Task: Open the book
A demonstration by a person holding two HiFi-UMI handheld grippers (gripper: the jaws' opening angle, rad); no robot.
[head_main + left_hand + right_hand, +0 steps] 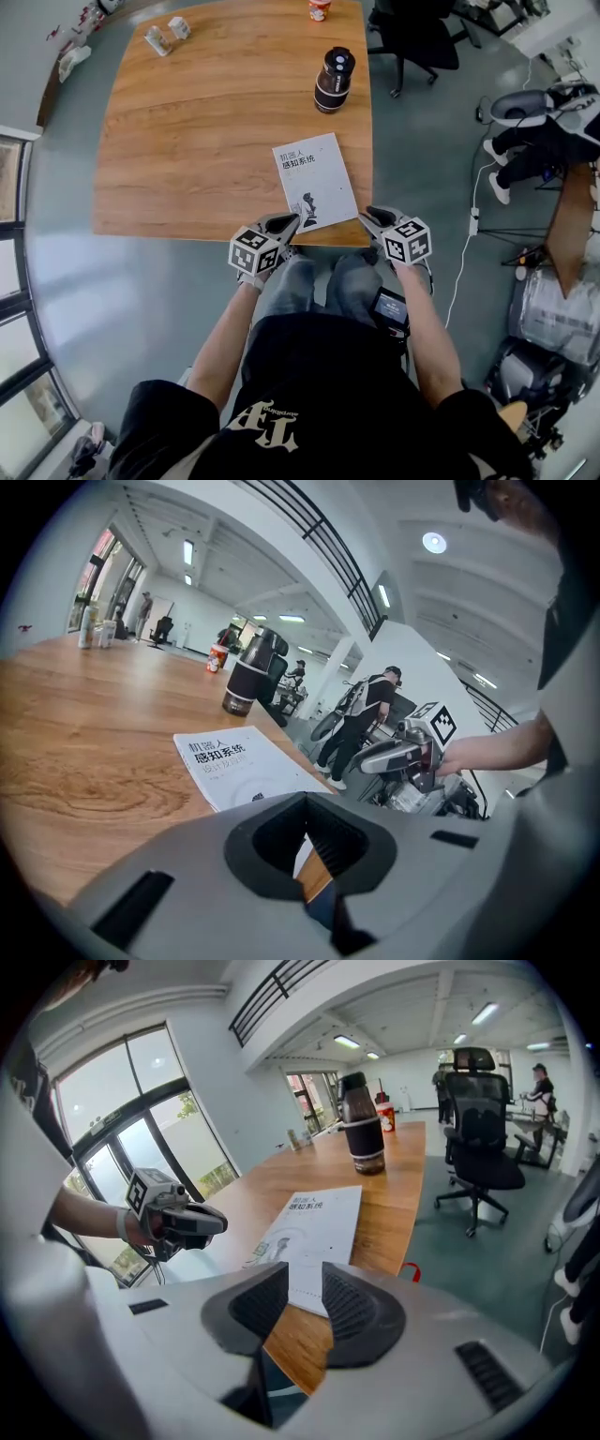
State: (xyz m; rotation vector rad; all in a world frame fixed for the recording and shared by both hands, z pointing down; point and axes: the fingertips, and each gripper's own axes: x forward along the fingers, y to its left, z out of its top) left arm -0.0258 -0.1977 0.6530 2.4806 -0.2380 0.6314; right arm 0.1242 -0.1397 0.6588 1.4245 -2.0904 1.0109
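A closed white book (314, 180) with dark printed characters lies flat on the wooden table (187, 141), close to its near edge. My left gripper (289, 223) hovers at the book's near left corner with its jaws shut and empty. My right gripper (367, 217) sits at the near right corner, jaws apart with nothing between the pads. In the left gripper view the book (239, 766) lies just beyond the closed jaws (305, 841), and the right gripper (398, 757) shows to the right. In the right gripper view the book's (314, 1232) near corner shows past the gap between the jaws (305, 1302).
A dark bottle (333, 80) stands on the table beyond the book. Two small cups (157, 39) stand at the far left corner and a red-and-white cup (320, 9) at the far edge. An office chair (417, 37) stands past the table's right side. My knees are under the near edge.
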